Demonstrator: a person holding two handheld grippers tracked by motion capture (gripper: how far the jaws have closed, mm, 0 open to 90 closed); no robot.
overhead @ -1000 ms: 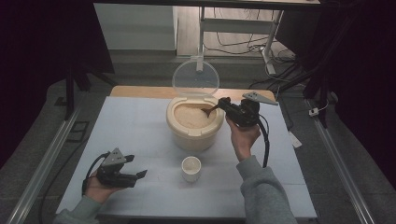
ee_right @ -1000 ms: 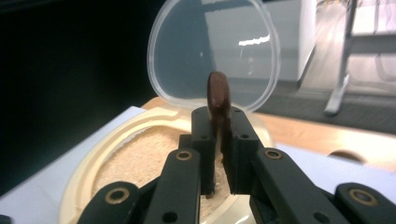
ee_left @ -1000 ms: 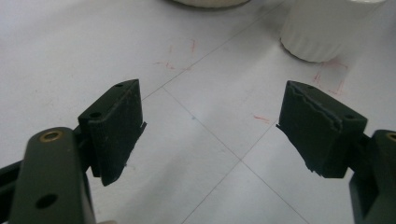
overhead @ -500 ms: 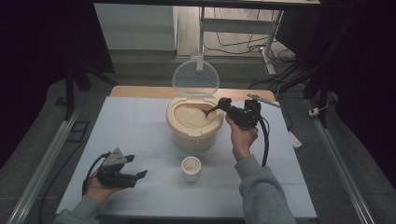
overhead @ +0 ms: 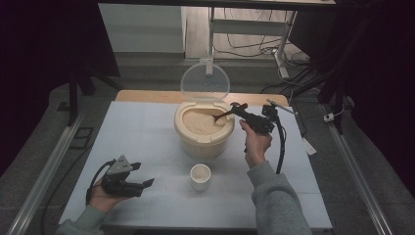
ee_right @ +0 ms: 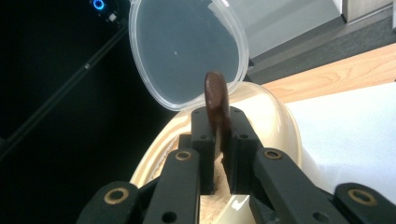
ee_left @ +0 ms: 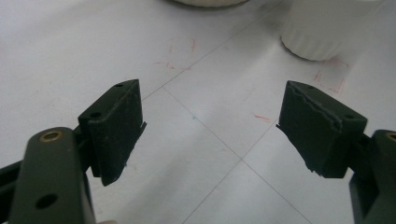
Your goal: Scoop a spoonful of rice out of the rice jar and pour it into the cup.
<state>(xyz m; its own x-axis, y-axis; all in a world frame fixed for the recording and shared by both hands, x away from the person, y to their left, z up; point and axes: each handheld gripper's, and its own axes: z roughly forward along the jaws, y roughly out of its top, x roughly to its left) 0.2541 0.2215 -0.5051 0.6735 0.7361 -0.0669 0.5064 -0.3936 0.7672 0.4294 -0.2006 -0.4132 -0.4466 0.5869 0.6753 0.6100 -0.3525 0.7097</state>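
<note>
- While it rests low at the near left of the tabletop (overhead: pixel 147 127), the left gripper (overhead: pixel 139 184) is held in the person's left hand (overhead: pixel 100 196), its jaws spread wide with nothing between them.
- Seen in the left gripper view, those jaws frame bare white tabletop marked with thin grid lines and faint red scribbles; beyond the right jaw stands the ribbed base of a small white cup (ee_left: pixel 322 32).
- From the high view the cup (overhead: pixel 200 176) stands upright ahead of the left jaws and to their right, well apart from them, and just in front of the rice container (overhead: pixel 203 142).
- Farther on, the person's right hand (overhead: pixel 255 144) lifts the right gripper (overhead: pixel 240 110) beside the container's right rim.
- Its jaws are clenched on the handle of a dark brown spoon (overhead: pixel 222 116), which reaches from the jaws down over the rim toward the rice (overhead: pixel 198 122).
- Looking along the right jaws in the right gripper view, the spoon (ee_right: pixel 217 100) stands edge-on between them, its end rising just past their tips.
- Beyond the jaws lies the cream rim of the container (ee_right: pixel 275 121), and a little pale rice shows below the jaws.
- Farthest off, the container's clear round lid (overhead: pixel 205 81) stands open, hinged upright at the back rim.
</note>
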